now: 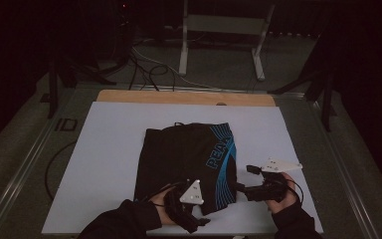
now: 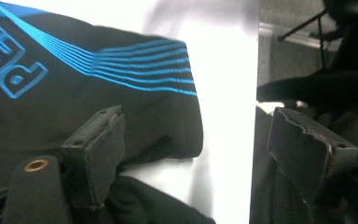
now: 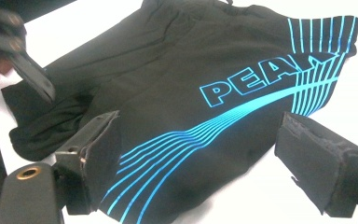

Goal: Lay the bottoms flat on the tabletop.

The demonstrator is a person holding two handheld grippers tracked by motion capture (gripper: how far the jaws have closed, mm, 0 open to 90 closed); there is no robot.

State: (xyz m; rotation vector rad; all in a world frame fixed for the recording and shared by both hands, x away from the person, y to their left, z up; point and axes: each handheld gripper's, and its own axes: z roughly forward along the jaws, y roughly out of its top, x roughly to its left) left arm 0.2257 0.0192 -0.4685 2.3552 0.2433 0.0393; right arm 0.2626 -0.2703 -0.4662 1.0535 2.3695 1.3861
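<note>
Black shorts [image 1: 186, 159] with cyan stripes and "PEA…" lettering; lying flat, folded, at centre of white table top, waistband toward 12 o'clock, printed leg at 3 o'clock, hem toward 6 o'clock.

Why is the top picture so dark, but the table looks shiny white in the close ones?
High view: dim all over, room nearly black, shorts murky. Left gripper view: strong glare on the table, print a little soft. Right gripper view: brighter, the lettering on the shorts sharp, the near jaws slightly blurred.
</note>
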